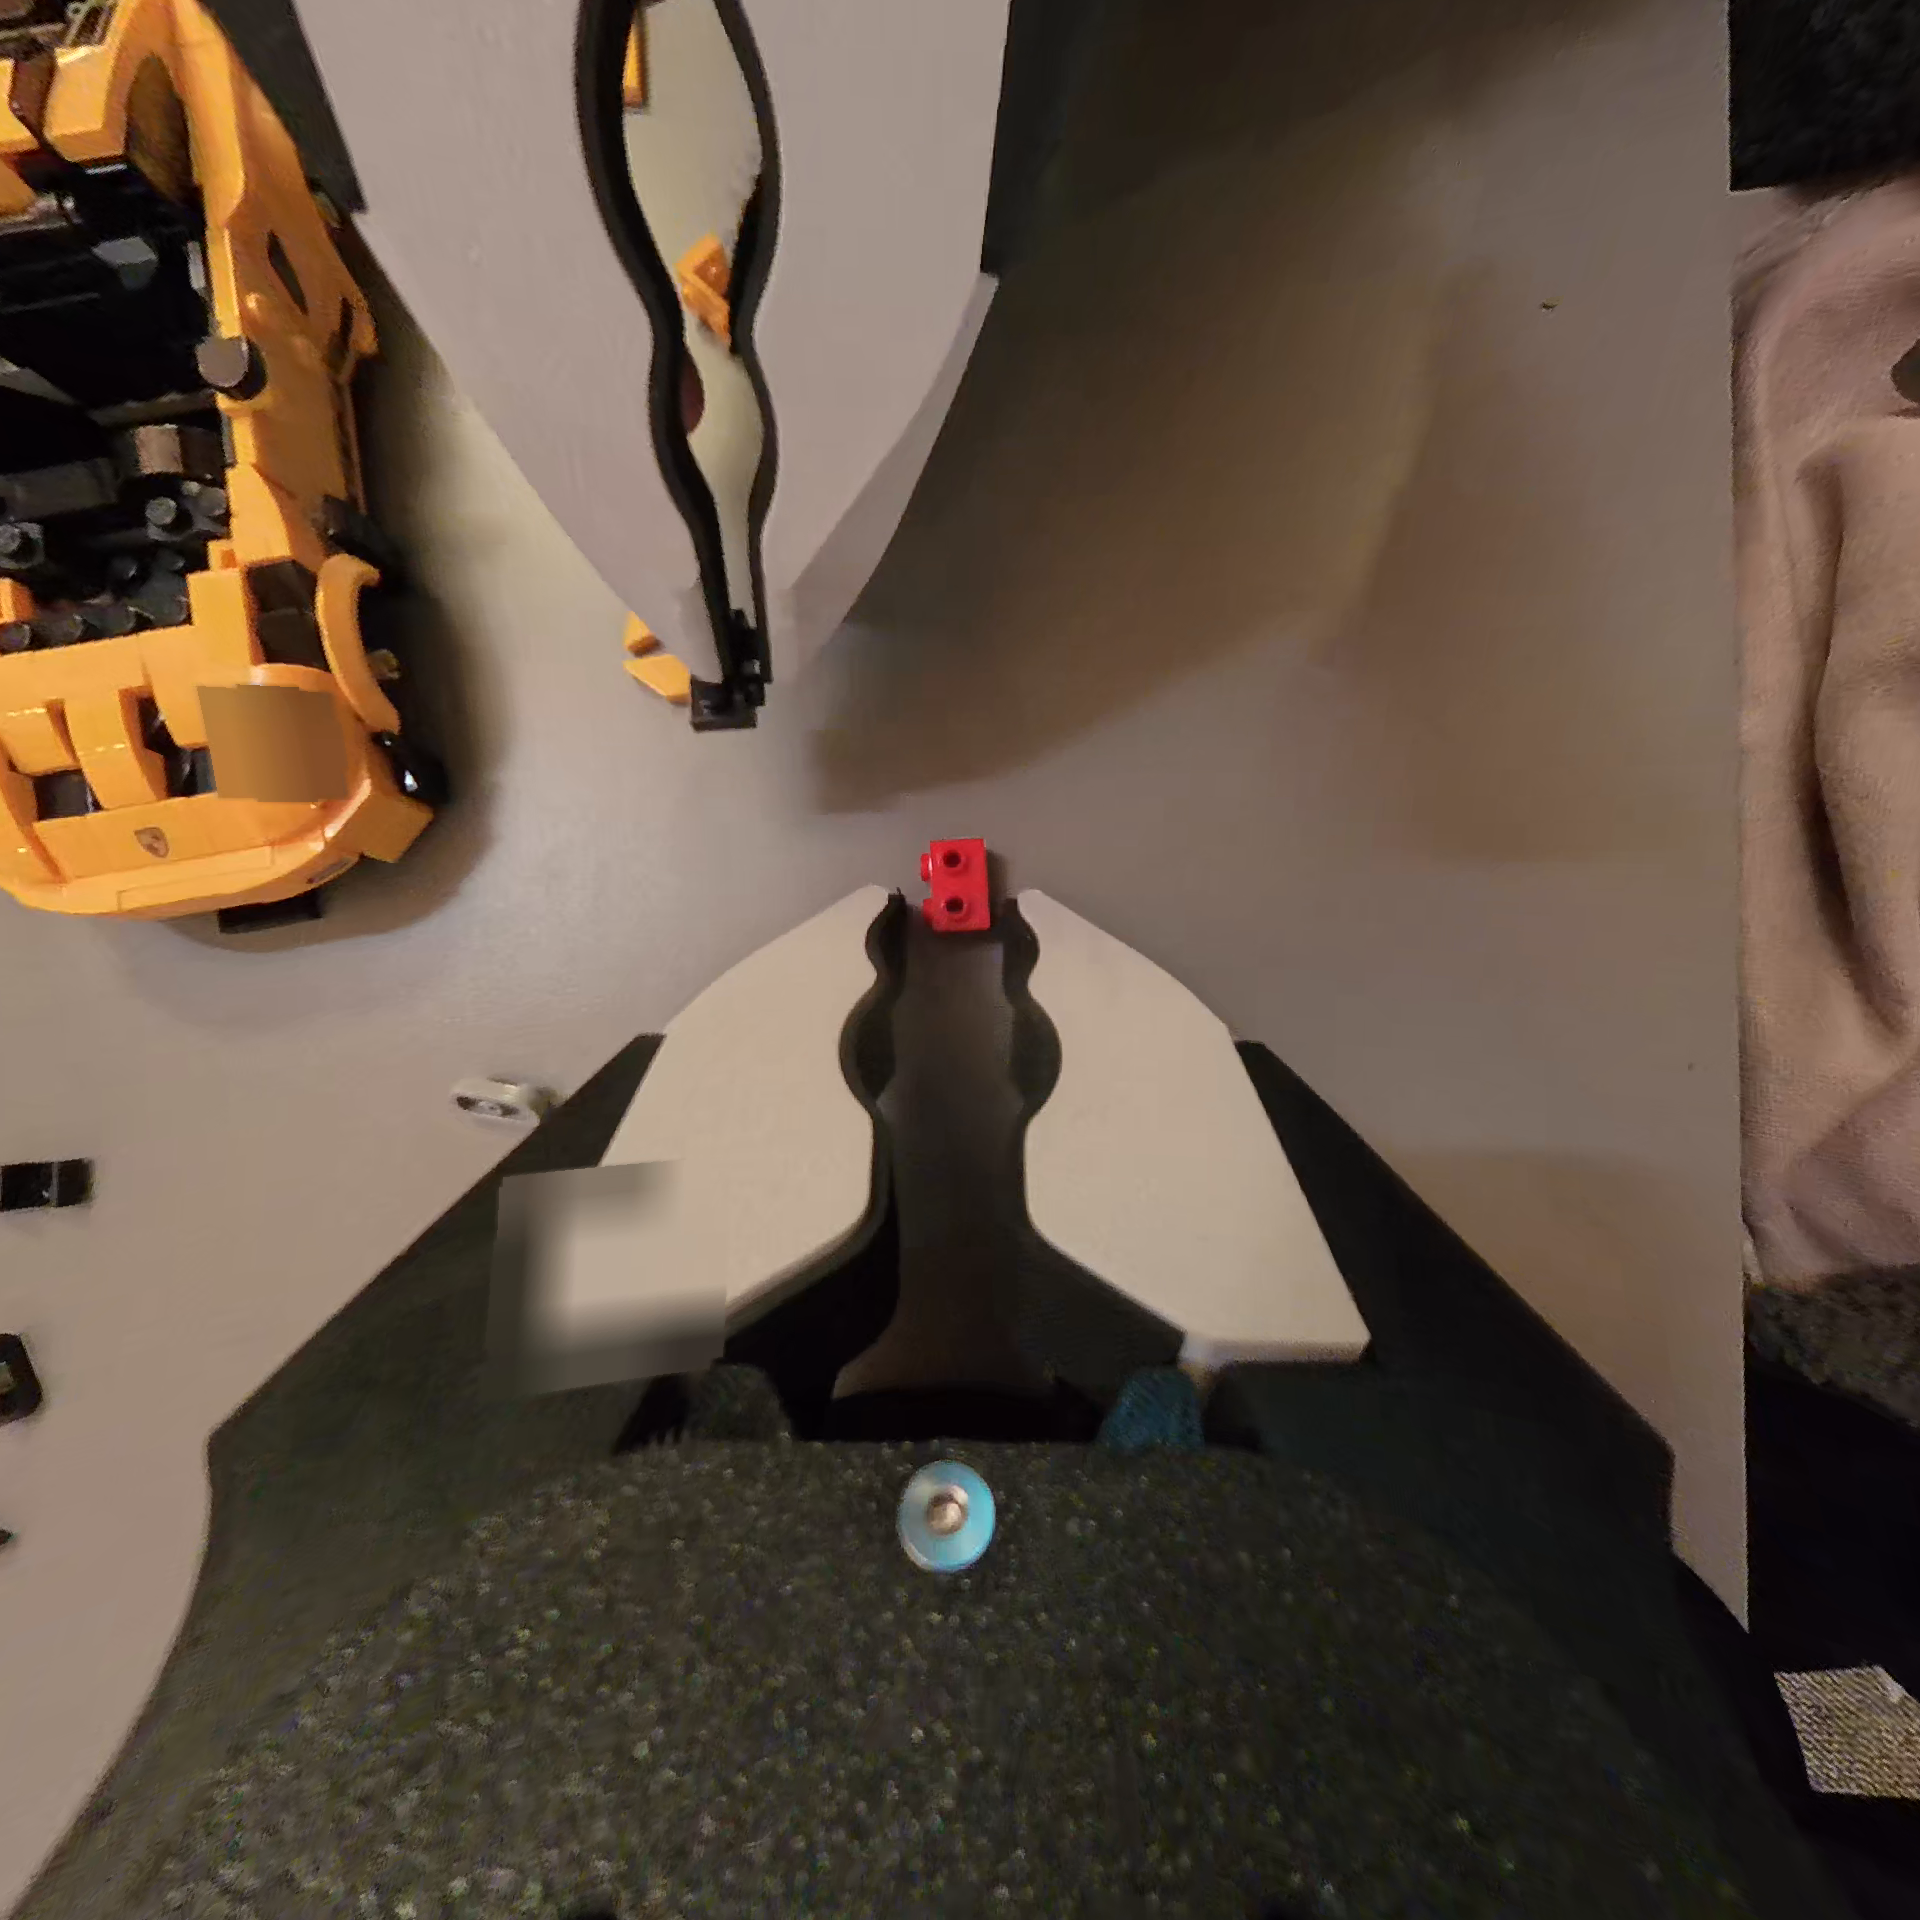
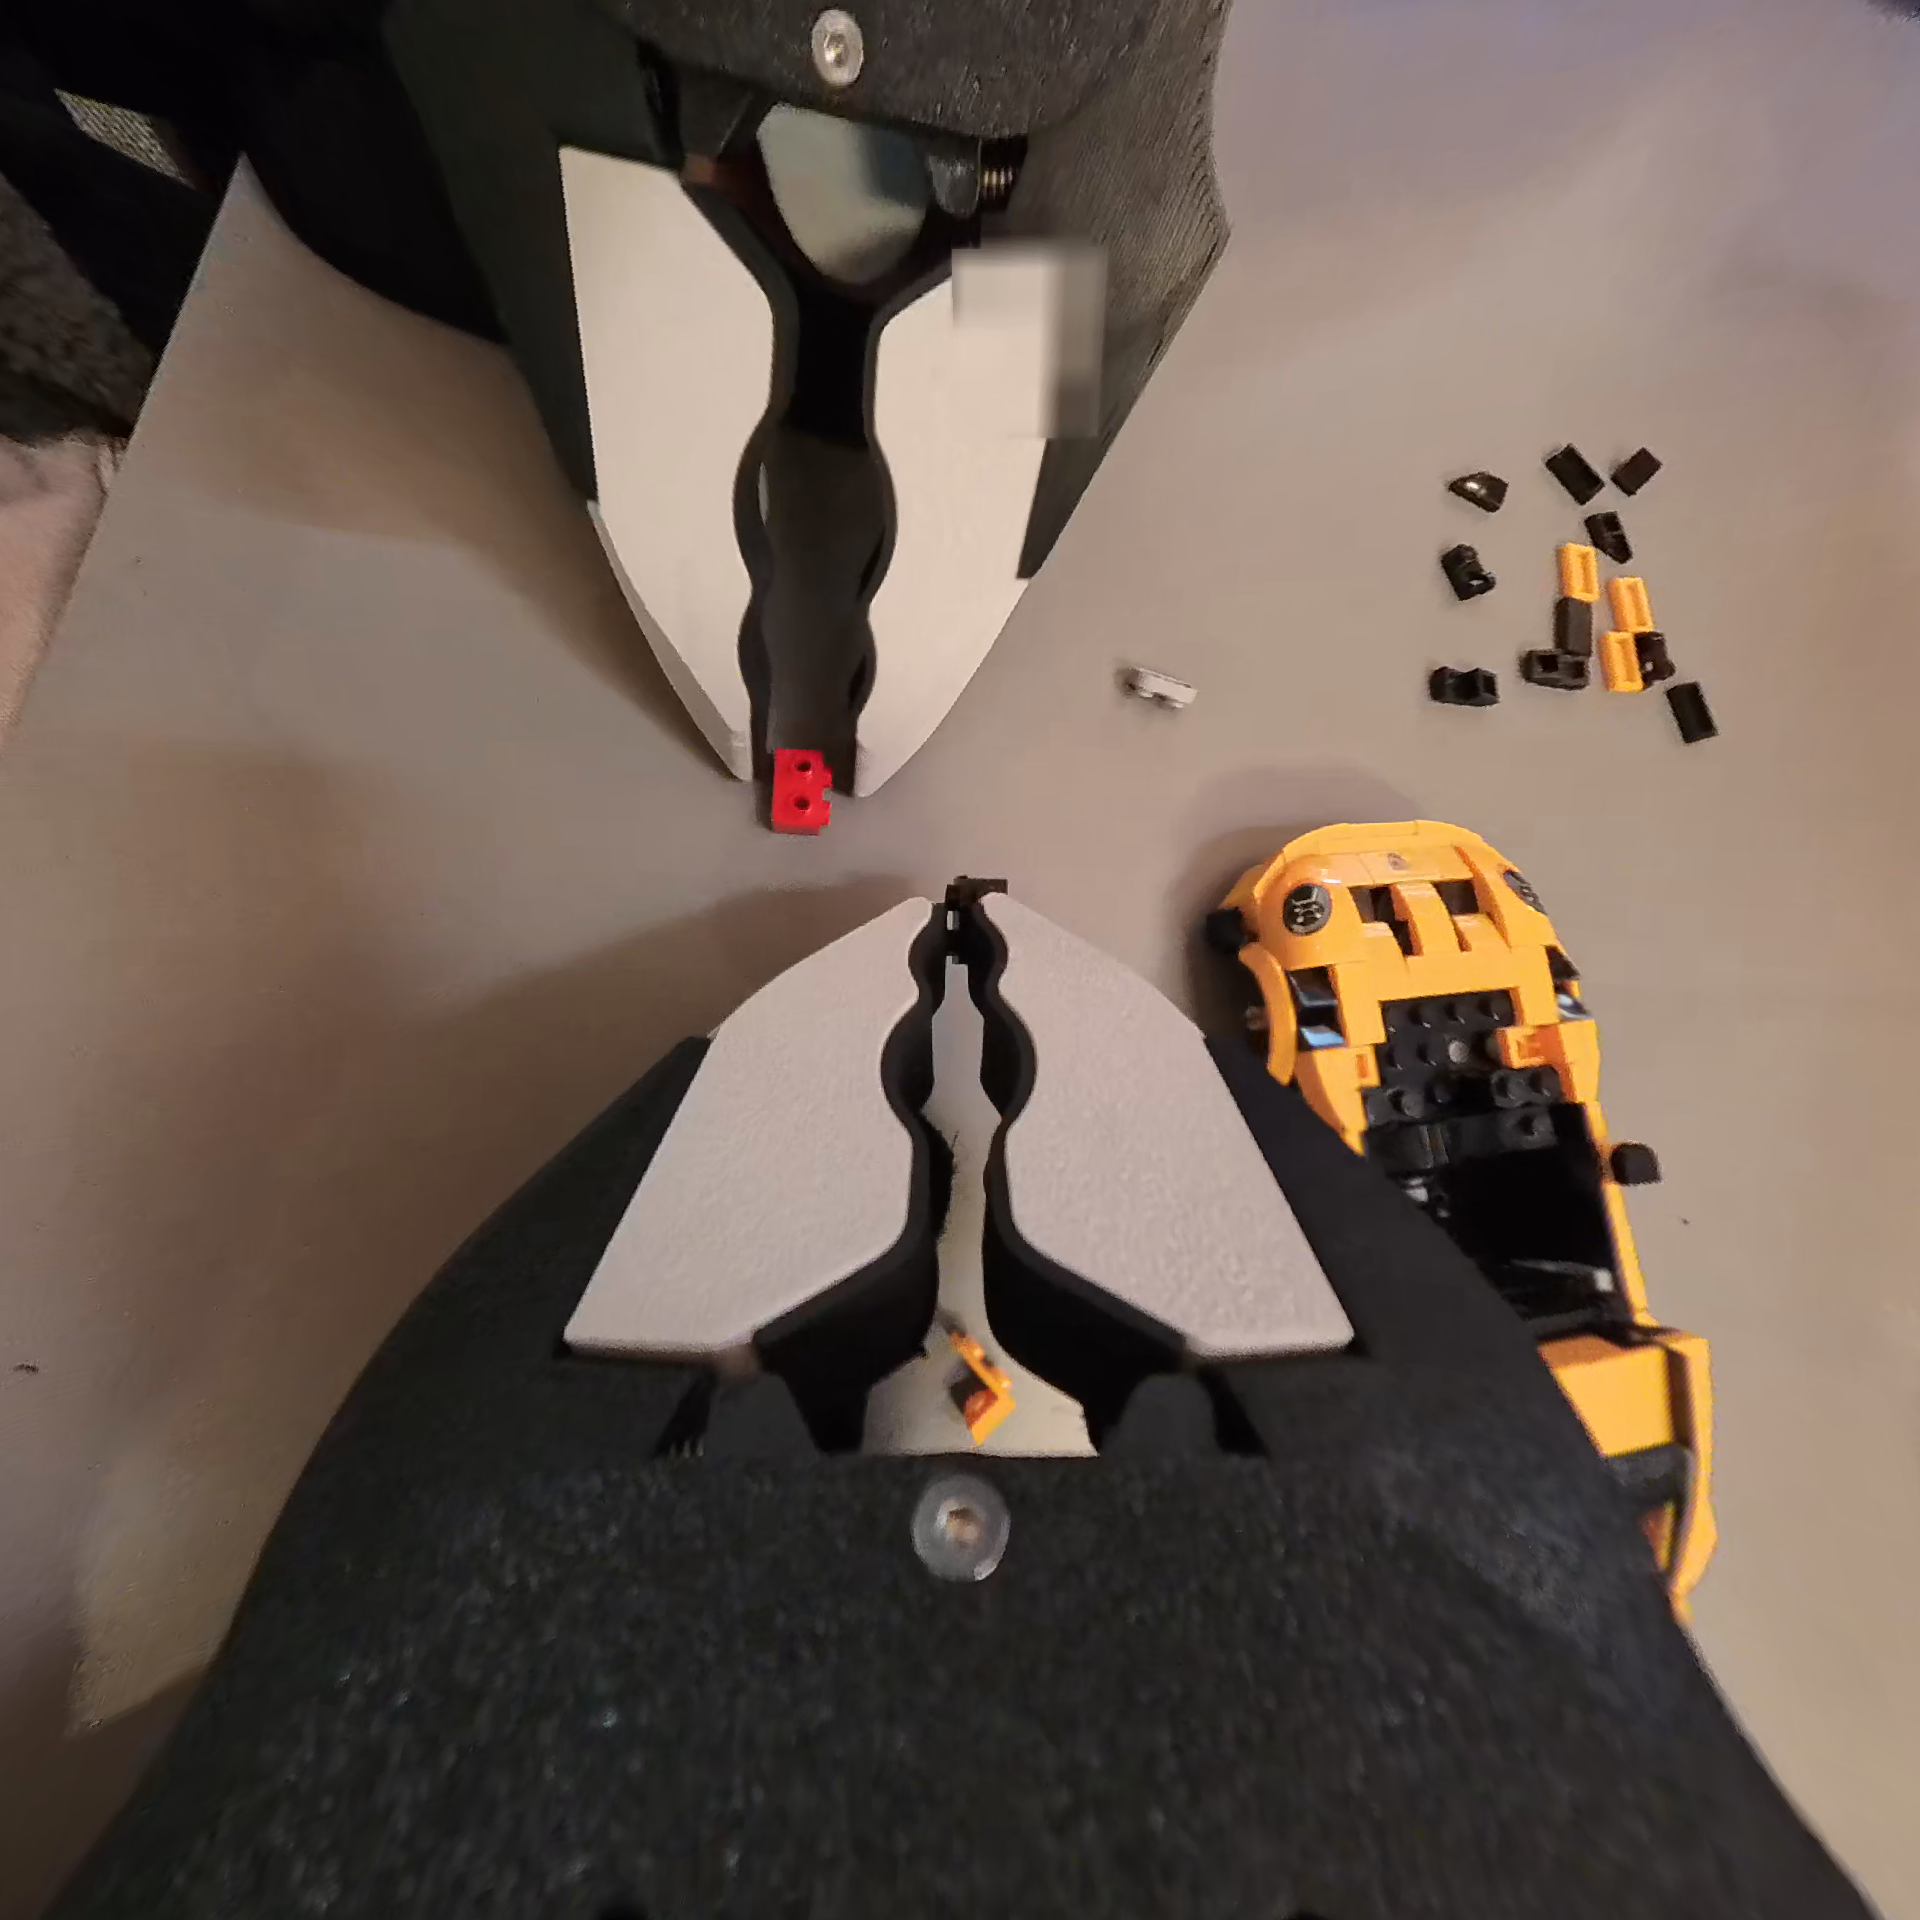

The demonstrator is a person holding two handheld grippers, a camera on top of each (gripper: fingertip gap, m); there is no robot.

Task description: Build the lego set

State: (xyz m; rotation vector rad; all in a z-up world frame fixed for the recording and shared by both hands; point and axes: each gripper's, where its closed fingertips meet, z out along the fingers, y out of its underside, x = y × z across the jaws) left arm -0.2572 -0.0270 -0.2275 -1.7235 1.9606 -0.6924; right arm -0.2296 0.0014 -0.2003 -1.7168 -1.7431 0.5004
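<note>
My left gripper (image 1: 956, 906) is shut on a small red brick (image 1: 957, 885), pinched at the very tips with its holed side facing the camera. My right gripper (image 2: 966, 906) is shut on a tiny black piece (image 2: 977, 889) at its tips. The two grippers point at each other, tips a short gap apart, above the grey table (image 2: 416, 935). In the right wrist view the left gripper (image 2: 802, 771) comes in from the top with the red brick (image 2: 800, 802). In the left wrist view the right gripper (image 1: 732, 681) hangs at the top centre with the black piece (image 1: 724, 704). The partly built orange car (image 2: 1455, 1122) lies to the right.
The orange car (image 1: 208, 623) lies at the left in the left wrist view. Several loose black and orange pieces (image 2: 1579, 613) lie at the far right, a small grey piece (image 2: 1158, 686) nearer. An orange piece (image 2: 982, 1397) lies under my right gripper. Beige cloth (image 1: 1829, 727) lies past the table edge.
</note>
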